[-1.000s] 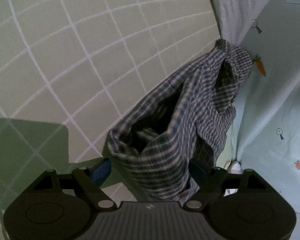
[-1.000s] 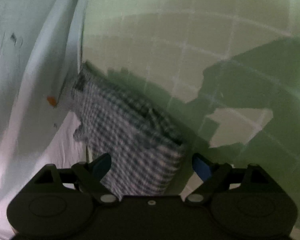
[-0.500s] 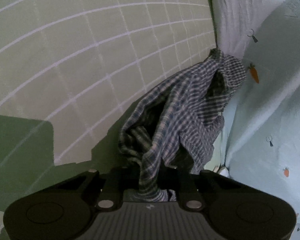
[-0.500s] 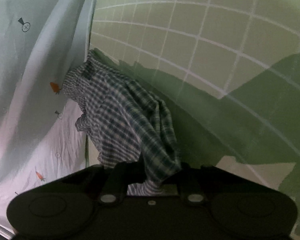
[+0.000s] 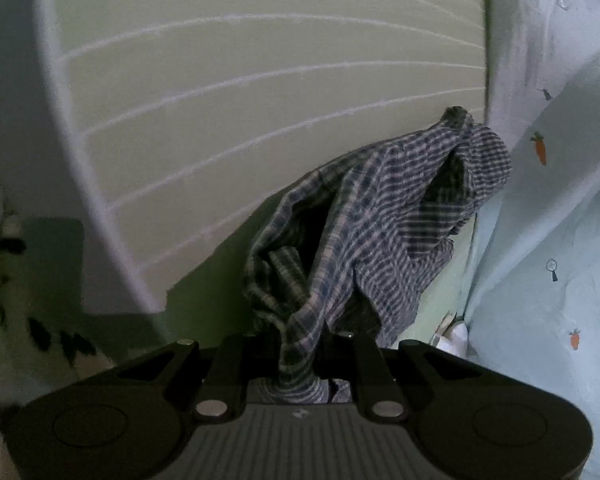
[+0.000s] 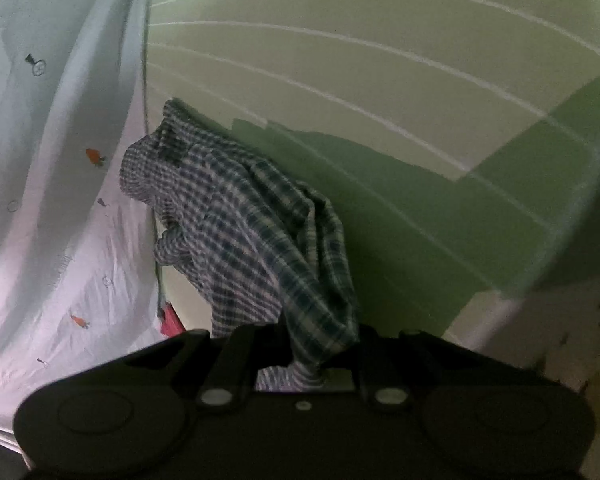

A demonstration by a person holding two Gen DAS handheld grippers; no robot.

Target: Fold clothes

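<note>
Our left tongs (image 5: 300,354) and right tongs (image 6: 306,354) are both closed tightly on the bunched plaid shirt (image 5: 380,216); we may fold wrinkles in, because it hangs crumpled.

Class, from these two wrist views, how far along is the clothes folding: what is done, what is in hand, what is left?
Done: both tongs have gripped the plaid garment. In hand: the left tongs and right tongs are each shut on an edge of it, and it hangs bunched above the green grid sheet. Left: no neat fold shows; it needs spreading flat and folding.
</note>
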